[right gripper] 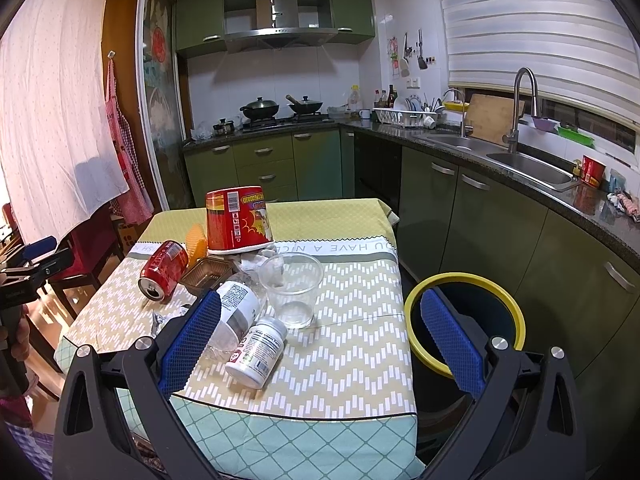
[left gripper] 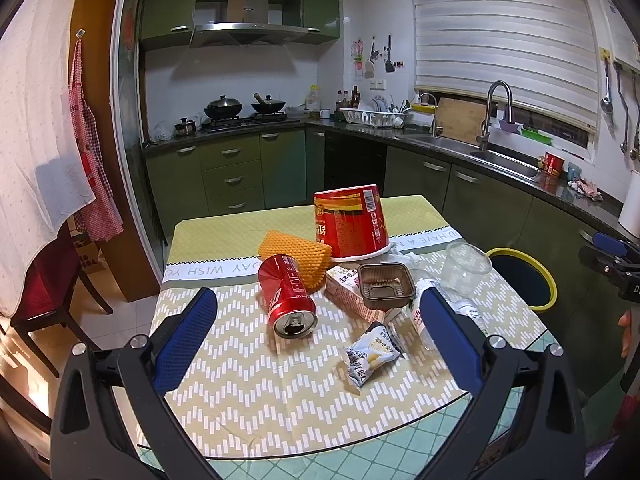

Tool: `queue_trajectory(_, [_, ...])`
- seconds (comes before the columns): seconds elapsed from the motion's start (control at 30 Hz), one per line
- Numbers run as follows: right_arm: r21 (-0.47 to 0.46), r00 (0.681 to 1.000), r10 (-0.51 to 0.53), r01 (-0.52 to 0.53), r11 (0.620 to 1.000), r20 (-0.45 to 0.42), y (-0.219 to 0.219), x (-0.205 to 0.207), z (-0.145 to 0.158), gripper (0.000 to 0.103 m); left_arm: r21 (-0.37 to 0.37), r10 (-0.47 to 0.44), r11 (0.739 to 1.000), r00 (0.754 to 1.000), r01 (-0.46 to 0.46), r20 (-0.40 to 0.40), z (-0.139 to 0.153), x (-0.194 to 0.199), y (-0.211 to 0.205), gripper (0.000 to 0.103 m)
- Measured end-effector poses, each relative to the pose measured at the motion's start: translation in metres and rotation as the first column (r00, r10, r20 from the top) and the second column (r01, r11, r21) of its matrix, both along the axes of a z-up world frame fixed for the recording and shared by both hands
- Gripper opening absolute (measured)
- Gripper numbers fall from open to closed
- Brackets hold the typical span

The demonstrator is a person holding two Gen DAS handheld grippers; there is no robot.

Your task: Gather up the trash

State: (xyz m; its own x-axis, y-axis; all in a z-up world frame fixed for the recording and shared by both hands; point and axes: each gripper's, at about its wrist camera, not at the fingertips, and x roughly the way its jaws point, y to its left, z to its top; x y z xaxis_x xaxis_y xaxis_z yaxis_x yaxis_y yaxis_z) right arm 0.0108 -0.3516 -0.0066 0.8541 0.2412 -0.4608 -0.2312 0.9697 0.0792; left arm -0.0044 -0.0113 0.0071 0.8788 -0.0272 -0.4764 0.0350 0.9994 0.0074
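Observation:
Trash lies on the table: a dented red can [left gripper: 287,295] [right gripper: 163,270] on its side, an upturned red noodle tub [left gripper: 351,222] [right gripper: 239,220], a brown plastic tray [left gripper: 385,286] [right gripper: 206,275], a snack wrapper [left gripper: 370,354], a milk carton [left gripper: 352,294], a clear cup [left gripper: 464,268] [right gripper: 291,288], a crushed clear bottle [right gripper: 234,312] and a white pill bottle [right gripper: 258,350]. A bin with a yellow rim [left gripper: 548,276] [right gripper: 516,316] stands right of the table. My left gripper [left gripper: 318,304] is open above the near table. My right gripper [right gripper: 320,308] is open and empty, over the table's right edge.
An orange foam net [left gripper: 298,254] lies behind the can. A chair [left gripper: 44,292] stands left of the table. Green cabinets and a counter with a sink [right gripper: 528,164] run behind and to the right. The patterned tablecloth [left gripper: 256,384] covers the table.

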Motion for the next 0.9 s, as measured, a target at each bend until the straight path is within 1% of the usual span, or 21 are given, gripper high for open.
queue_trajectory(0.17, [0.0, 1.0, -0.001, 0.001, 1.0, -0.001, -0.001, 0.001, -0.005, 0.099, 0.003, -0.005, 1.0, 1.0, 0.005, -0.002, -0.002, 0.0, -0.002, 0.097])
queue_trajectory(0.4, [0.001, 1.0, -0.001, 0.001, 1.0, -0.003, -0.001, -0.001, -0.001, 0.099, 0.003, -0.005, 1.0, 1.0, 0.005, -0.003, -0.002, 0.0, -0.003, 0.097])
queue_trajectory(0.43, [-0.001, 1.0, -0.001, 0.001, 1.0, -0.004, 0.0, -0.002, -0.002, 0.099, 0.004, -0.004, 1.0, 1.0, 0.004, -0.003, -0.002, 0.0, -0.003, 0.097])
queue_trajectory(0.47, [0.0, 1.0, -0.001, 0.001, 1.0, -0.008, -0.001, 0.005, -0.01, 0.099, 0.004, -0.004, 1.0, 1.0, 0.004, -0.003, -0.002, 0.0, -0.003, 0.097])
queue_trajectory(0.53, [0.001, 1.0, 0.0, 0.0, 1.0, -0.01, 0.0, 0.005, -0.013, 0.099, 0.004, -0.005, 1.0, 1.0, 0.005, -0.003, -0.002, 0.0, -0.003, 0.097])
queue_trajectory(0.9, [0.001, 1.0, -0.002, 0.002, 1.0, -0.013, -0.001, 0.003, -0.008, 0.099, 0.006, -0.004, 1.0, 1.0, 0.004, -0.003, -0.003, 0.0, -0.004, 0.097])
